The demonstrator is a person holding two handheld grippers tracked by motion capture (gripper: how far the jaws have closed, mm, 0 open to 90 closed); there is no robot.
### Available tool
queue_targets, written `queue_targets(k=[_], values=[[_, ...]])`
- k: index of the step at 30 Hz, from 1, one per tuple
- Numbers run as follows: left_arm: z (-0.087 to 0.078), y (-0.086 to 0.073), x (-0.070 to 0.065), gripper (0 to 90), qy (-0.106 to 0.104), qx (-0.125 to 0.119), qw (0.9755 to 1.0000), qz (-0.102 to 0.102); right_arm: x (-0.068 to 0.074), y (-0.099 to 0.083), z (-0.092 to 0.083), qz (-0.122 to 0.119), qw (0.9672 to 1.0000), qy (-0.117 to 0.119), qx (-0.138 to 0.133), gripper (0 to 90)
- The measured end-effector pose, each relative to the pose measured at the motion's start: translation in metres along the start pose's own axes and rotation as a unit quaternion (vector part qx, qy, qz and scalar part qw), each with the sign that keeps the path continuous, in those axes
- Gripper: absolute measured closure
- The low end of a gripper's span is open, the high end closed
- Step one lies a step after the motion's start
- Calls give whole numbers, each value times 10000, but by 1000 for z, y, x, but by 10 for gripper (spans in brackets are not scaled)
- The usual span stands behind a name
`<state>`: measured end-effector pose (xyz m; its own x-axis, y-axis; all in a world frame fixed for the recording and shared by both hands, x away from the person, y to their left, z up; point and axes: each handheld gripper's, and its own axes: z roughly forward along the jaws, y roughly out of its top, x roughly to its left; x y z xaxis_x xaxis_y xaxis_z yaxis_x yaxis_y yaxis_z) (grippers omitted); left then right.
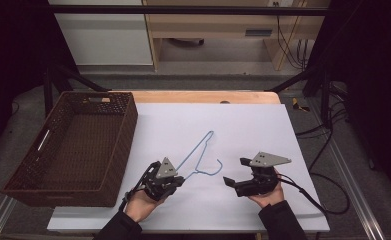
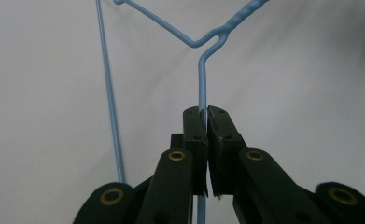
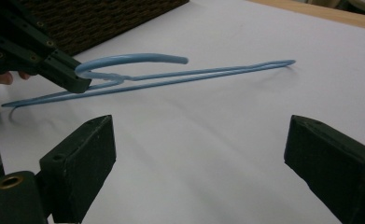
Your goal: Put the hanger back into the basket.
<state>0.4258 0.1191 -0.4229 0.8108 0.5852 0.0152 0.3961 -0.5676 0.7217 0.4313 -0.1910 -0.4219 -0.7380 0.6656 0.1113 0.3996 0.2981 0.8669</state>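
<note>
The left gripper [image 2: 203, 116] pinches a thin blue wire hanger [image 1: 198, 150] beside the brown woven basket [image 1: 13, 187]. The right gripper [image 1: 235, 172] is wide open and holds nothing, on the smooth white sheet [image 1: 253, 125].

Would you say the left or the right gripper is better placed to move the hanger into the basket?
Probably the left. The left gripper is already shut on the hanger wire and sits on the basket's side. The right gripper is open, apart from the hanger.

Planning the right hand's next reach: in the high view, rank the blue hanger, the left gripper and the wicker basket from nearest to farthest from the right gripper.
1. blue hanger: hook just left of the right gripper.
2. left gripper: farther left, clamping the hanger.
3. wicker basket: far left.
</note>
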Motion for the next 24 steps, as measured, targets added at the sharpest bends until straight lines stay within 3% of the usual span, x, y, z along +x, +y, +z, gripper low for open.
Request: queue_targets(k=[6,11,19,24], values=[[-1,0,1,868,7,-2,10000,12,16,0,22,-160,9994,270,168,130],[-1,0,1,867,6,0,10000,10,22,0,30,-205,9987,431,196,174],[-1,0,1,867,9,8,10000,3,30,-1,46,-346,9976,569,214,312],[0,0,1,867,5,15,10000,4,30,0,51,-276,9976,629,129,409]])
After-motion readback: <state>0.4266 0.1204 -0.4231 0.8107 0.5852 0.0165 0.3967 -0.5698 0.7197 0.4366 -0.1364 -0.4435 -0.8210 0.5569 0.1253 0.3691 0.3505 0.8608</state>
